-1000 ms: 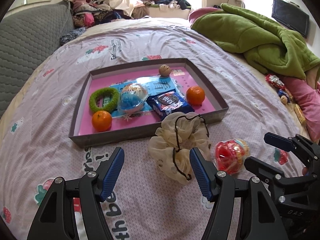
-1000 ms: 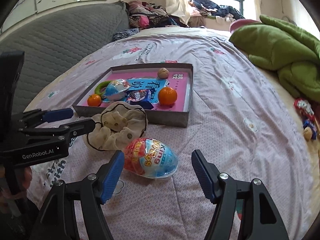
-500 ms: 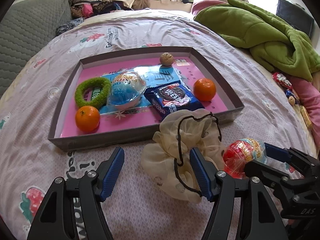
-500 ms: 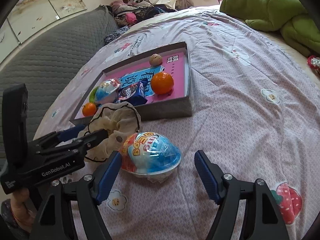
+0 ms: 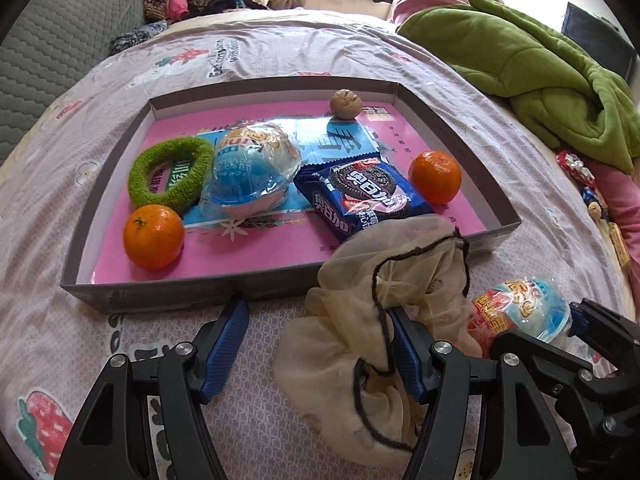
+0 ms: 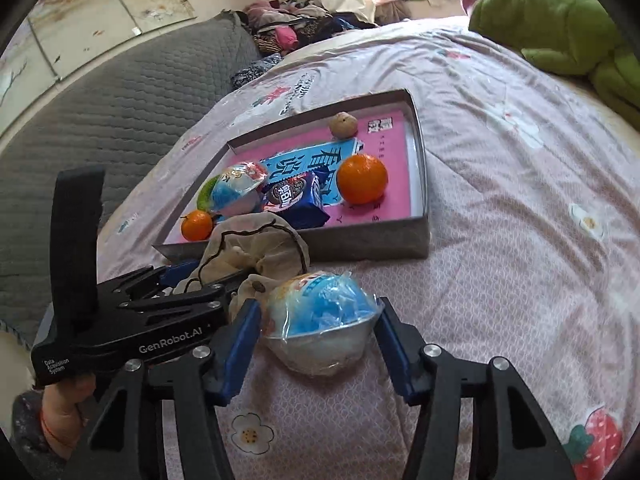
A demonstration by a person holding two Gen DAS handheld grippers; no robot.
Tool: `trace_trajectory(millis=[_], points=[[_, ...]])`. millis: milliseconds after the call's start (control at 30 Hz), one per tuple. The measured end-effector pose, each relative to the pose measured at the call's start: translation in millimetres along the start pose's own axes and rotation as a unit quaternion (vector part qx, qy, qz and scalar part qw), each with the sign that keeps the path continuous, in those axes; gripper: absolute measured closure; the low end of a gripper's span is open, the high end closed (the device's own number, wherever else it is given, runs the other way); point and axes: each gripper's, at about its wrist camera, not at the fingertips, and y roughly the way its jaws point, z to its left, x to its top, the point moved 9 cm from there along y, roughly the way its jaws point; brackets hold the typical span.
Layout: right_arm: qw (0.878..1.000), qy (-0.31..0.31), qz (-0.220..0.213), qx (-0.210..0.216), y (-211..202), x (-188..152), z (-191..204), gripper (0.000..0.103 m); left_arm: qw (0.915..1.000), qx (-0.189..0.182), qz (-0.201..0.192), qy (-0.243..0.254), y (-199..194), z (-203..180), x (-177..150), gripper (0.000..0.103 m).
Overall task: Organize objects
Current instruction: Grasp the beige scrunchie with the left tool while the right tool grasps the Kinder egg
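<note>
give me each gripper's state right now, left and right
Left gripper: jaws open, right one against the cream mesh drawstring pouch, nothing gripped.
Right gripper: jaws have just been closing, now pressed on the blue-topped plastic-wrapped toy egg.

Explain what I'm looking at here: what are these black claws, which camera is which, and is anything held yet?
No robot arm: a person holds a two-fingered tool in each hand, each with a camera looking along its fingers. Left camera: the open left tool noses into a cream fabric bundle beside a tray on the bed. The tray holds two oranges, a cookie packet, a green ring, a wrapped egg and a walnut. Right camera: the right tool has just been closing around a toy egg; its pads seem to touch it, not lifted.
</note>
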Motion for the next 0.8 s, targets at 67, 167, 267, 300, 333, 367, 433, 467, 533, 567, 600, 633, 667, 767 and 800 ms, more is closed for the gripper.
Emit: trace_trajectory(millis=[67, 167, 267, 300, 333, 367, 433, 467, 533, 567, 600, 633, 667, 767, 800], points=[[1.000, -0.003, -0.001, 0.000, 0.8, 0.1, 0.3, 0.046, 1.0000, 0.003, -0.001, 0.003, 0.6, 0.2, -0.3, 0.041], [1.000, -0.005, -0.005, -0.002, -0.9, 2.0, 2.3, 0.047, 1.0000, 0.001, -0.007, -0.001, -2.0, 4.1, -0.2, 0.072], [1.000, -0.016, -0.014, -0.013, -5.4, 5.2, 3.3, 0.047, 0.9998, -0.016, -0.009, -0.008, -4.3, 6.4, 1.1, 0.085], [1.000, -0.016, -0.016, -0.013, -6.2, 5.8, 4.2, 0.047, 0.9998, -0.015, -0.010, -0.007, -5.7, 6.5, 1.3, 0.086], [1.000, -0.016, -0.017, -0.012, -7.3, 5.9, 3.6, 0.047, 0.9998, -0.015, -0.012, -0.006, -7.3, 6.0, 1.3, 0.088], [1.000, -0.016, -0.018, -0.011, -8.1, 6.0, 3.6, 0.047, 0.9998, -0.015, -0.015, -0.004, -9.4, 5.4, 1.5, 0.089], [1.000, -0.016, -0.019, -0.011, -9.5, 5.5, 2.8, 0.047, 0.9997, -0.011, -0.020, -0.001, -13.4, 4.8, 2.7, 0.090], [1.000, -0.016, -0.020, -0.012, -9.9, 5.4, 2.4, 0.047, 0.9997, -0.010, -0.024, 0.001, -16.0, 4.5, 3.1, 0.091], [1.000, -0.015, -0.022, -0.011, -11.3, 5.7, 2.2, 0.047, 0.9996, -0.009, -0.028, 0.002, -20.2, 4.2, 3.9, 0.091], [1.000, -0.016, -0.023, -0.011, -12.7, 5.7, 2.0, 0.047, 0.9995, -0.009, -0.031, 0.002, -23.5, 4.4, 4.4, 0.091], [0.999, -0.017, -0.025, -0.011, -14.0, 5.8, 2.7, 0.047, 0.9994, -0.008, -0.035, 0.003, -27.3, 4.8, 5.2, 0.091], [0.999, -0.019, -0.027, -0.011, -15.3, 6.2, 3.4, 0.047, 0.9992, -0.006, -0.039, 0.004, -31.0, 5.3, 6.3, 0.091], [0.999, -0.022, -0.030, -0.012, -17.5, 6.8, 4.3, 0.047, 0.9991, -0.004, -0.043, 0.004, -34.8, 6.1, 7.3, 0.091], [0.998, -0.033, -0.042, -0.017, -24.3, 10.8, 8.7, 0.047, 0.9983, 0.000, -0.059, 0.006, -50.8, 8.3, 13.3, 0.091], [0.998, -0.037, -0.046, -0.017, -27.5, 12.4, 11.1, 0.047, 0.9980, 0.002, -0.063, 0.007, -54.8, 9.1, 15.3, 0.091]])
